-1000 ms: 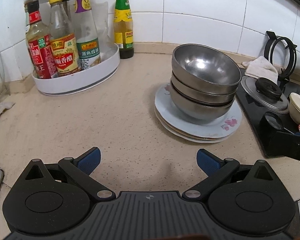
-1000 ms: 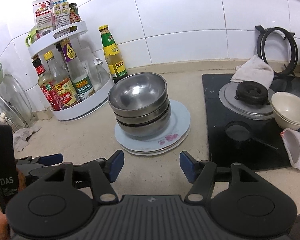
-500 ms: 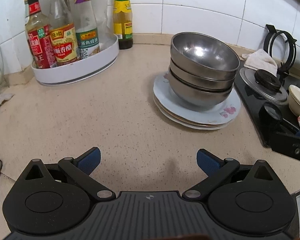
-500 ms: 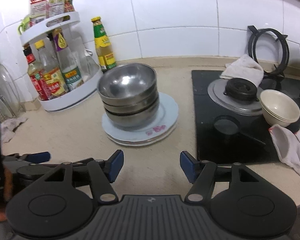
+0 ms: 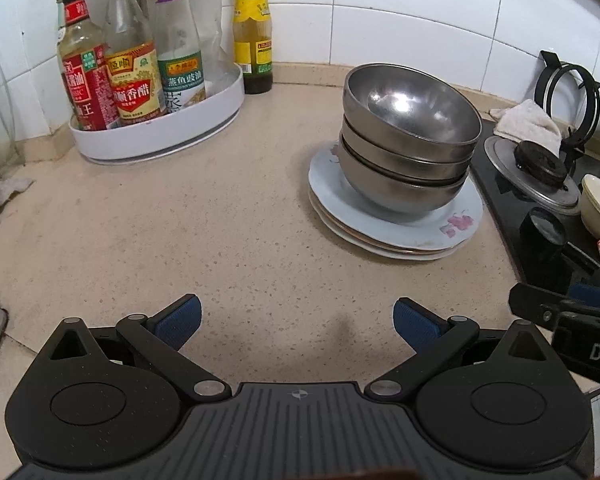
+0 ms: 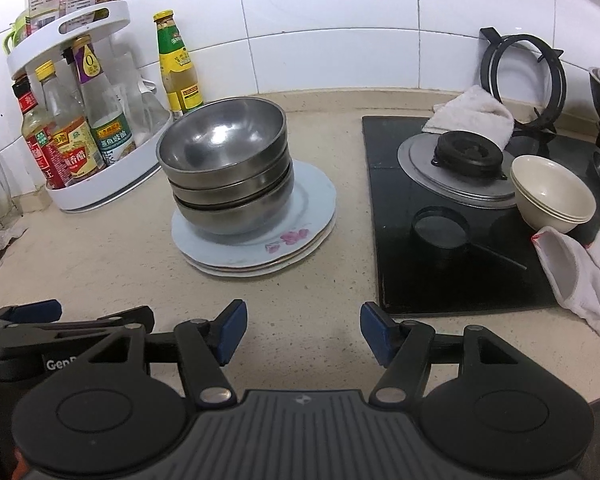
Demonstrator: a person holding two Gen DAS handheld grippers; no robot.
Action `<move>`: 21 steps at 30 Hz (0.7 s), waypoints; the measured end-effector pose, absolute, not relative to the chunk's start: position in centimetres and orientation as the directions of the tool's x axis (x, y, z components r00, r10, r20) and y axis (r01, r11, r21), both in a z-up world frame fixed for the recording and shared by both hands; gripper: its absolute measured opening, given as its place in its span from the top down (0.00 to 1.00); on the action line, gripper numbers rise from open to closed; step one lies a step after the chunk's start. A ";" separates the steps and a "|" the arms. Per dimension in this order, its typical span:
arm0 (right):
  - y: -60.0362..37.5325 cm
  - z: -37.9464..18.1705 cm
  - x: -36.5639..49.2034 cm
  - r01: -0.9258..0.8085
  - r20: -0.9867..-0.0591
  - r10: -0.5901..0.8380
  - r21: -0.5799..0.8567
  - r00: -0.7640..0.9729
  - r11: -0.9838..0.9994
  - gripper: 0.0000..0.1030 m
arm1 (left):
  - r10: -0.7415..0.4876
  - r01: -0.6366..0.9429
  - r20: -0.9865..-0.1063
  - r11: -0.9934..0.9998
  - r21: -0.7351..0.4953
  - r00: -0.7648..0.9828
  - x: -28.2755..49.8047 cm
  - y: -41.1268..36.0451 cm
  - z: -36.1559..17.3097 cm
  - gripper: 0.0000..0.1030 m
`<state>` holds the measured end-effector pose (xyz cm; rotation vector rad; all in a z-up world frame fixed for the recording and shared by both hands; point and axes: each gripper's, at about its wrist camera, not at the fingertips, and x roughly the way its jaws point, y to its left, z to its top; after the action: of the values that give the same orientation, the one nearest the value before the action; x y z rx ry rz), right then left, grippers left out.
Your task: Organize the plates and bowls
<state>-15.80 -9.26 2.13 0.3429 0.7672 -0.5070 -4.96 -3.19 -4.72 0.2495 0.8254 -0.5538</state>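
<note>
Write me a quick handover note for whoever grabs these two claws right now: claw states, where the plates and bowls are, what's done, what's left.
Left claw: open, empty, above bare counter.
Right claw: open, empty, above the counter near the stove's edge.
Three steel bowls sit nested on the stacked plates, between the condiment rack and the stove.
Cream bowls, nested, stand on the stove beside a cloth.
Done: steel bowls and plates look gathered.
Left: probably the cream bowls, likely with the right claw.
</note>
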 end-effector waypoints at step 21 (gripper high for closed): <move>-8.9 2.3 -15.3 0.566 -0.732 -0.326 0.099 0.598 0.818 0.41 | -0.355 0.544 -0.757 0.839 0.002 0.549 -5.0 -3.6 -4.6 0.00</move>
<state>-15.30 -8.91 2.27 0.3397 0.7701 -0.5288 -5.04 -3.60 -4.60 0.2487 0.8332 -0.5385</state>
